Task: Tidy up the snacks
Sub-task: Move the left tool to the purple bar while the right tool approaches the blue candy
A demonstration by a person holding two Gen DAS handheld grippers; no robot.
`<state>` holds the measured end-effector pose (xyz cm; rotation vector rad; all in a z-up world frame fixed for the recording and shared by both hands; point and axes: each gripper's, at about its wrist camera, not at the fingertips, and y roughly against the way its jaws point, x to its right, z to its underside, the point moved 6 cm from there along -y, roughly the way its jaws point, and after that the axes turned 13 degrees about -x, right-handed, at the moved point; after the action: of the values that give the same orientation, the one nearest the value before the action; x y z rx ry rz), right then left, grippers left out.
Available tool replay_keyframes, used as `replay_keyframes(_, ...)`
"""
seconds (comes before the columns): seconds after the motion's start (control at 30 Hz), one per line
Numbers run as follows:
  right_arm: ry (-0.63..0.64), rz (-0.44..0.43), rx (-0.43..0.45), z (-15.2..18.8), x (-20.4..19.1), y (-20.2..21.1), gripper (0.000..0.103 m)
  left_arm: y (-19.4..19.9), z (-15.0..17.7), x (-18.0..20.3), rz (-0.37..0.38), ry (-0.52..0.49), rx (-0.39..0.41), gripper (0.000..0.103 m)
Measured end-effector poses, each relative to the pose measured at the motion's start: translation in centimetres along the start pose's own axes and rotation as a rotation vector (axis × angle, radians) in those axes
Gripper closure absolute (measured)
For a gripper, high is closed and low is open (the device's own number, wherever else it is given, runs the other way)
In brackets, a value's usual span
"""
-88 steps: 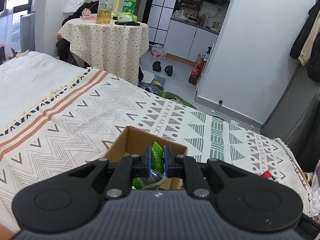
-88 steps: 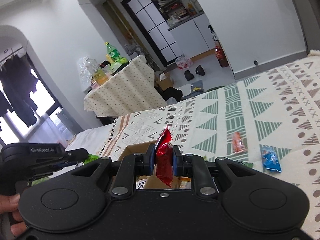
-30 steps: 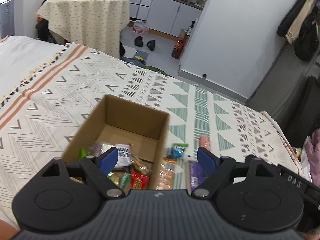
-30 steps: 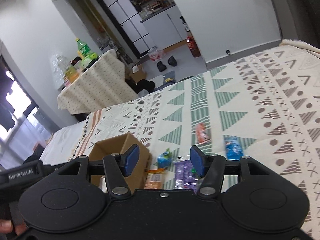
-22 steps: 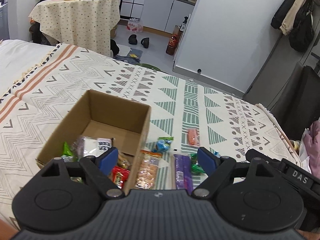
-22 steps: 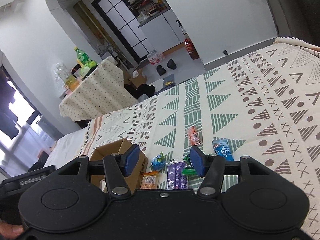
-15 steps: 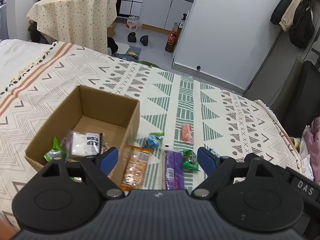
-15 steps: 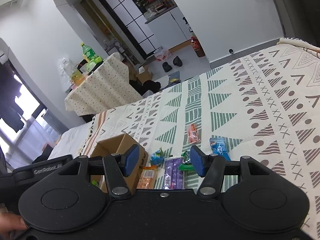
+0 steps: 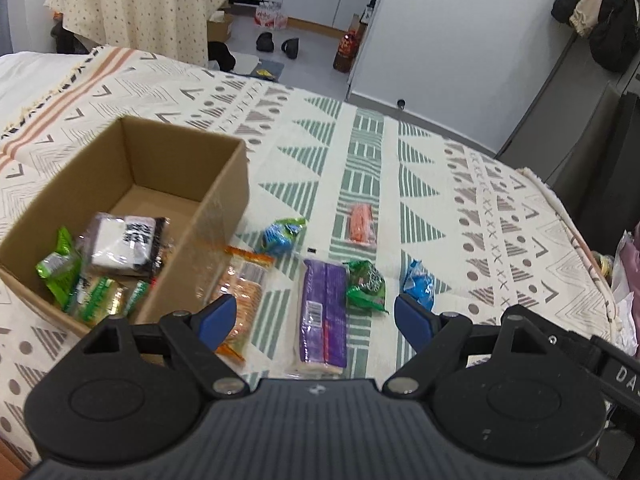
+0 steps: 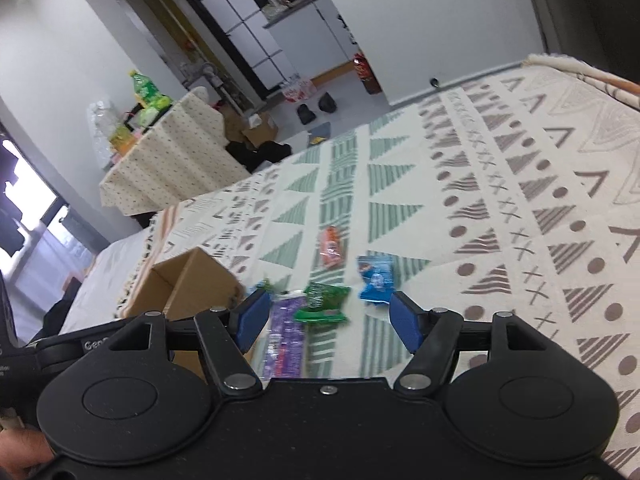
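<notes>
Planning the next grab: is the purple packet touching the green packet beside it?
Touching. In the left wrist view the green packet rests against the right edge of the purple packet, no blanket showing between them near the top.

We see even, soft daylight and only faint shadows. Far left of the right tongs (image 10: 325, 319) a window (image 10: 28, 196) is overexposed to white. The snacks between those tongs are smeared by motion blur. Ahead of the left tongs (image 9: 316, 316) the picture is sharper. Fisheye bends the edges.
</notes>
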<state>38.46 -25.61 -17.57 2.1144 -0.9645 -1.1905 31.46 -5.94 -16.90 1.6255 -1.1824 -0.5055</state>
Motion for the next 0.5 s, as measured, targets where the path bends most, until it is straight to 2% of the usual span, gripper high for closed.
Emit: replay_keyframes(0.5,-0.043,0.039,-0.065,-0.5,2.0,-4.6,0.037,-6.6,-0.2,1.2,0.025,-0.002,-0.113,0.024)
